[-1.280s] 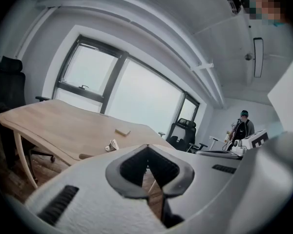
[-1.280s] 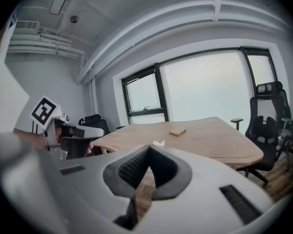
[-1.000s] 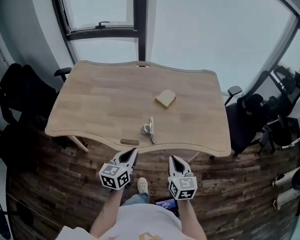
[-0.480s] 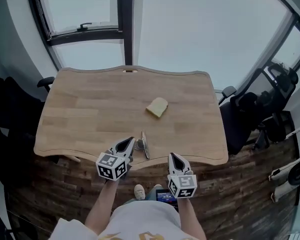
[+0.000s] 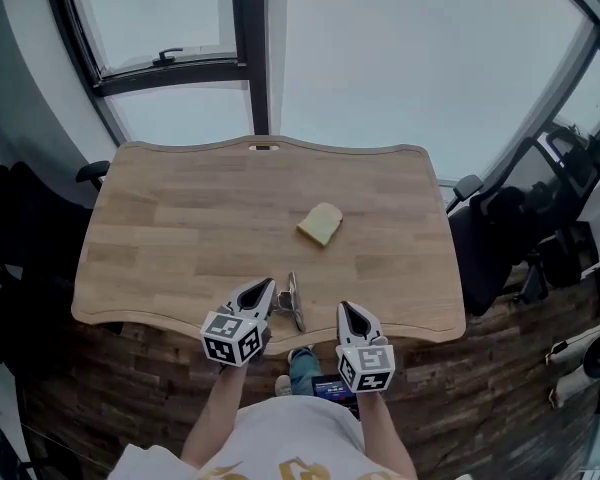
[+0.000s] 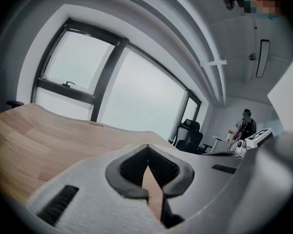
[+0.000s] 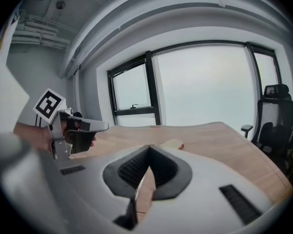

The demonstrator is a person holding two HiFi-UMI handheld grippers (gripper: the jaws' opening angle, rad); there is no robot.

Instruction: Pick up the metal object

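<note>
Left tool (image 5: 262,289), white-bodied with a marker cube at its rear, has its jaws closed, the dark pads meeting at the tips with nothing between them. In the head view its tip sits at the front edge of the light wooden surface (image 5: 180,218), just beside the left side of the small silvery metal object (image 5: 294,301); whether they touch cannot be made out. That metal object lies on the surface close to its front edge, between the tips of the two tools.

Right tool (image 5: 348,314) is closed and empty as well, with its tip at the front edge of the surface, near the object's right side but apart from it.

Farther back, near the middle of the surface, lies a pale yellow wedge-shaped block (image 5: 320,223), well apart from both tools. Black office chairs (image 5: 510,233) stand to the right of the surface on the dark plank floor (image 5: 480,398).
</note>
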